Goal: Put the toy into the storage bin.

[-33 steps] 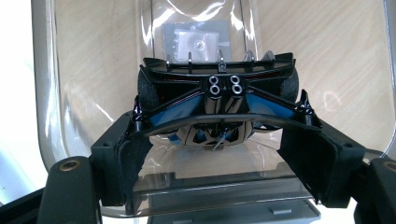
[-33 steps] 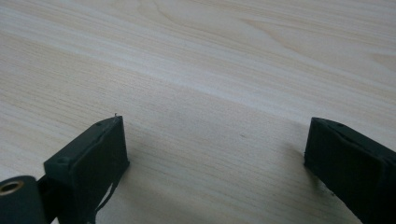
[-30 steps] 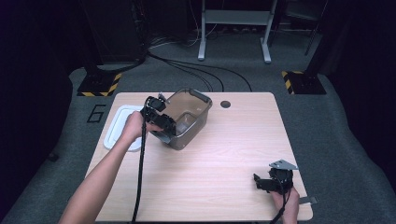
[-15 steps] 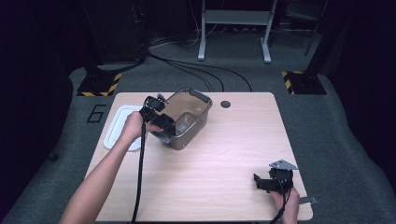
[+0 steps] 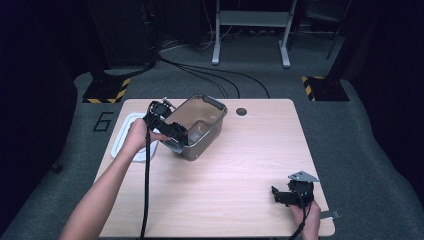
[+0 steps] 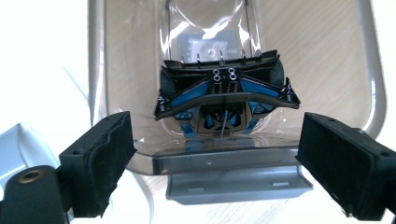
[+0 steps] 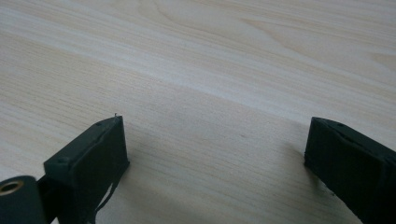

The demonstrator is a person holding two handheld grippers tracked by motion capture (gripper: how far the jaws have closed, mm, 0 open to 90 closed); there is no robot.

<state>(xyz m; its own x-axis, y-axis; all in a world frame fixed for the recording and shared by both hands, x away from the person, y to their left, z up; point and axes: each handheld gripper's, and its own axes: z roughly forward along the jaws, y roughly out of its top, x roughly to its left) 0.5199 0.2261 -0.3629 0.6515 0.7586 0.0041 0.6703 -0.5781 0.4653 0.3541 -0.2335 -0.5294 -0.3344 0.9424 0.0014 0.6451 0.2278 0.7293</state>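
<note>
A clear grey plastic bin (image 5: pixel 200 125) stands tilted on the wooden table (image 5: pixel 240 165), left of centre. My left gripper (image 5: pixel 172 132) is at its near-left end. Its jaws have just been opening and now stand wide apart in the left gripper view (image 6: pixel 219 170), on either side of the bin's grey handle (image 6: pixel 238 184) without touching it. A black and blue shape (image 6: pixel 224 100) shows in the bin's clear wall. My right gripper (image 5: pixel 282 196) rests low at the table's front right corner. It is open over bare wood (image 7: pixel 215 163).
A white lid or tray (image 5: pixel 125 137) lies at the table's left edge, just behind my left hand. A small round hole (image 5: pixel 241 111) sits near the far edge. Cables and black-and-yellow floor plates lie beyond the table.
</note>
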